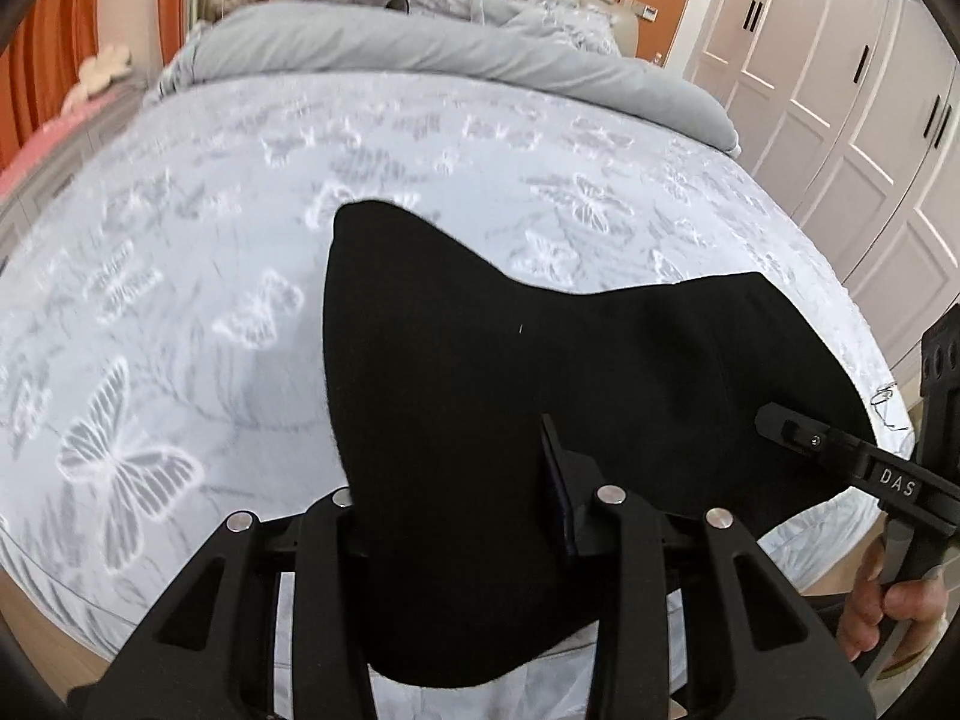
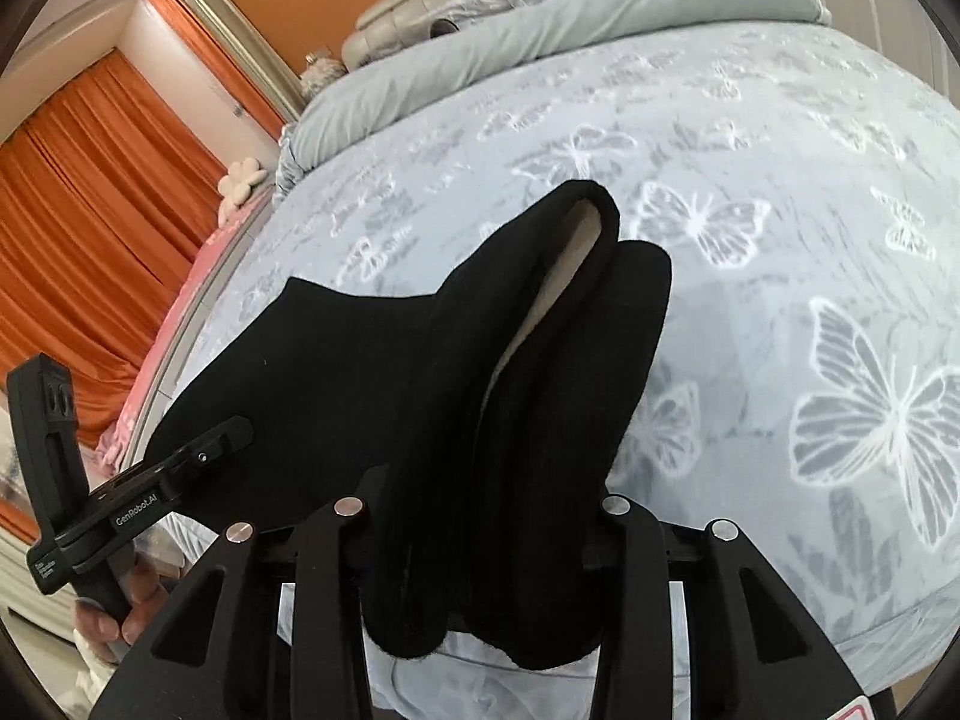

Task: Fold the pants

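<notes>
From the left wrist view, the pants (image 1: 540, 420) hang as a black sheet above the bed (image 1: 180, 240), held up off the butterfly-print cover and not laid flat. No finished fold lies on the bed, so I judge the task to be at an early or middle stage: the cloth is lifted between both tools and has yet to be set down and creased. The left tool (image 1: 480, 516) is closed on the near edge of the pants, the cloth bunched between its fingers. To the right, the right tool (image 1: 798, 429) reaches in level from the side with a bare hand (image 1: 888, 606) under it; its tip meets the far edge of the pants.

From the right wrist view, the pants (image 2: 510, 390) drape forward over the bed (image 2: 780, 180) in thick doubled layers, a pale lining showing inside. The right tool (image 2: 480, 528) appears clamped on this bundle, though the cloth hides its tips. The left tool (image 2: 222, 438) comes in from the left, pinching the stretched edge.
</notes>
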The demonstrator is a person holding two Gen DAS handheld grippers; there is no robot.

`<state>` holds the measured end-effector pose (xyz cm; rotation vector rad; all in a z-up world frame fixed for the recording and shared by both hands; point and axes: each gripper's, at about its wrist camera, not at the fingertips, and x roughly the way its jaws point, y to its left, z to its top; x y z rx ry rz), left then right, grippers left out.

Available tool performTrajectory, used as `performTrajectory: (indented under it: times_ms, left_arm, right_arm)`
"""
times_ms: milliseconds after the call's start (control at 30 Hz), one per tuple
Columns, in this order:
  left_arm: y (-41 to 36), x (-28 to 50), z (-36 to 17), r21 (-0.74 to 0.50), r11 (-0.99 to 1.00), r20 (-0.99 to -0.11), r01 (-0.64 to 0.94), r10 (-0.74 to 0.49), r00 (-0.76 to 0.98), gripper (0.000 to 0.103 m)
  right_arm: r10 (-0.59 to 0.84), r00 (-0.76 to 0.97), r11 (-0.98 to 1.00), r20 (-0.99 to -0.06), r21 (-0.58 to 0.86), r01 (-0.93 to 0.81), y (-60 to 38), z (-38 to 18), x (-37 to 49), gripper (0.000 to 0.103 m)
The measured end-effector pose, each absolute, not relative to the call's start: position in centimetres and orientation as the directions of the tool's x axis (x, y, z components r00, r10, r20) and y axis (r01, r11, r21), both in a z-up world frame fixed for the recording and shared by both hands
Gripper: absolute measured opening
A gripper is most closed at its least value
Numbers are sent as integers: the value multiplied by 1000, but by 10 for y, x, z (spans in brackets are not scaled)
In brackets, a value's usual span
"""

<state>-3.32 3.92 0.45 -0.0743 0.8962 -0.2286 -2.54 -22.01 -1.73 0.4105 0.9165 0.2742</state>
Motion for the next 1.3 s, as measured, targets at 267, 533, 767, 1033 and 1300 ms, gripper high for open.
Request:
performTrajectory:
  times_ms: [267, 533, 767, 1033, 1300]
  left_arm:
    - [27, -27, 17, -74, 985, -732, 156, -160, 662, 35]
    - [24, -26, 31, -44, 990, -693, 137, -129, 710, 35]
    - [26, -19, 38, -47, 991, -676, 127, -125, 726, 35]
    - [28, -16, 66, -51, 990, -607, 134, -137, 783, 35]
    - [27, 20, 131, -27, 988, -507, 151, -144, 850, 35]
  right_arm:
    - [402, 612, 889, -681, 451, -82, -223, -10, -27, 35]
    - [395, 656, 890, -643, 445, -100, -216, 5, -27, 35]
    - [393, 681, 887, -619, 450, -103, -216, 17, -22, 35]
    - [401, 725, 878, -561, 461, -129, -219, 43, -20, 35]
    - [414, 776, 879, -476, 429, -206, -227, 114, 21, 35]
